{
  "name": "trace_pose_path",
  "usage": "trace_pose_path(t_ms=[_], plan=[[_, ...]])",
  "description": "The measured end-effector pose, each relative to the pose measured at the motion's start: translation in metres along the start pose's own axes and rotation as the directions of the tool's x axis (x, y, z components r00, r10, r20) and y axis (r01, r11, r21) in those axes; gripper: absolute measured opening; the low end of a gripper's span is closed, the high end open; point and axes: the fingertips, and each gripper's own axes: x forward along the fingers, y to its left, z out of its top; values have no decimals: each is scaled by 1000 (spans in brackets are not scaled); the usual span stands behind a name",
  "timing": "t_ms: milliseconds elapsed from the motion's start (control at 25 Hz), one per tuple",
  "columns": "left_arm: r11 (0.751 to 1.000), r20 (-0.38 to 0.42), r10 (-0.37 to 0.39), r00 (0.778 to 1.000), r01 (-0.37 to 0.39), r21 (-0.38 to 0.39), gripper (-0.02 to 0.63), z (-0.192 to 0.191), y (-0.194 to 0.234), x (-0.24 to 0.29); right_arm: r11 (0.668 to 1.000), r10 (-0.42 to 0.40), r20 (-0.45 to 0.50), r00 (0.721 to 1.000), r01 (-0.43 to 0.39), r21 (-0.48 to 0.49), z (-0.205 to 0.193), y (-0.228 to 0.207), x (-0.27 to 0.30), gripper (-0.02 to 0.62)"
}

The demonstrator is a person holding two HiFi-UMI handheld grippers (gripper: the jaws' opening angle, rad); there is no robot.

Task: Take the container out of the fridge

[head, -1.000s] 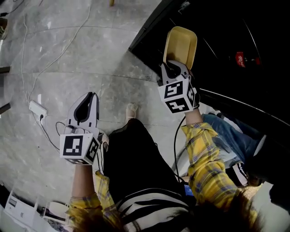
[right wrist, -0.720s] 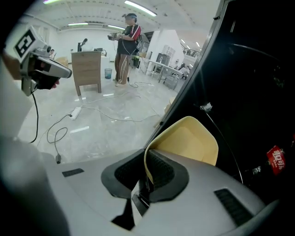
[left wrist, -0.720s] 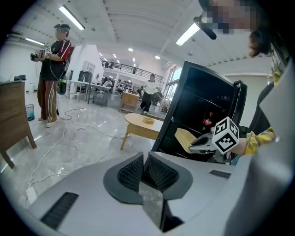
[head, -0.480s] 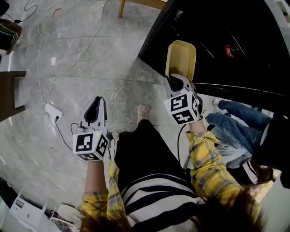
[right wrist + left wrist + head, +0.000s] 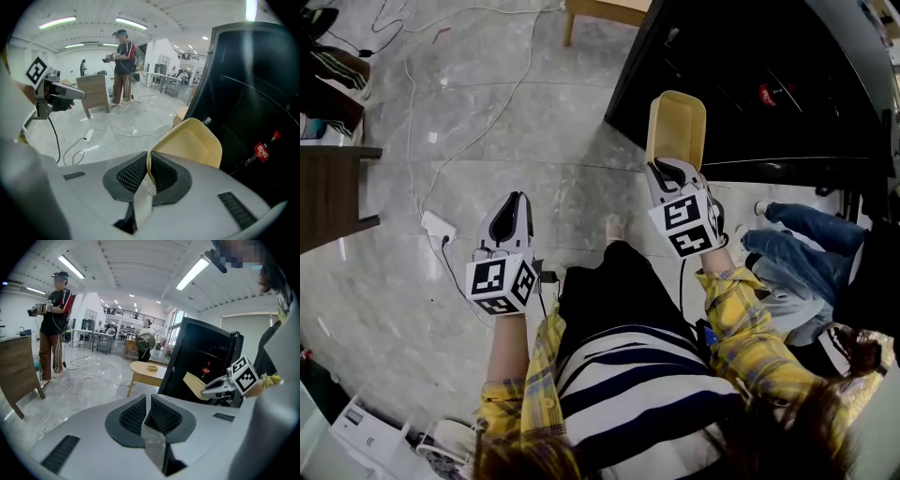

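Withdrawal step, seemingly near done: right gripper point(image 5: 668, 167) pinched on yellow container point(image 5: 676, 124) rim, at fridge point(image 5: 750, 89) opening. Left gripper point(image 5: 512, 201) closed, empty. Next, probably: carry clear, kept level.

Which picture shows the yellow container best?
The right gripper view: the container fills the middle, big and close, its rim pinched in the right tool. The head view shows it whole from above, but smaller. The left gripper view shows it tiny and far off, seen from the side.
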Motion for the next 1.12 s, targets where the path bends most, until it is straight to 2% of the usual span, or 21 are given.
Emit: trace_pose_path(t_ms=[240, 1120], plan=[[1000, 9, 14, 1000, -15, 22, 46, 10, 8, -17, 997, 46, 16, 999, -47, 65, 14, 13, -14, 46], [997, 40, 74, 996, -73, -30, 46, 15, 13, -24, 993, 104, 39, 994, -101, -63, 38, 31, -24, 46]])
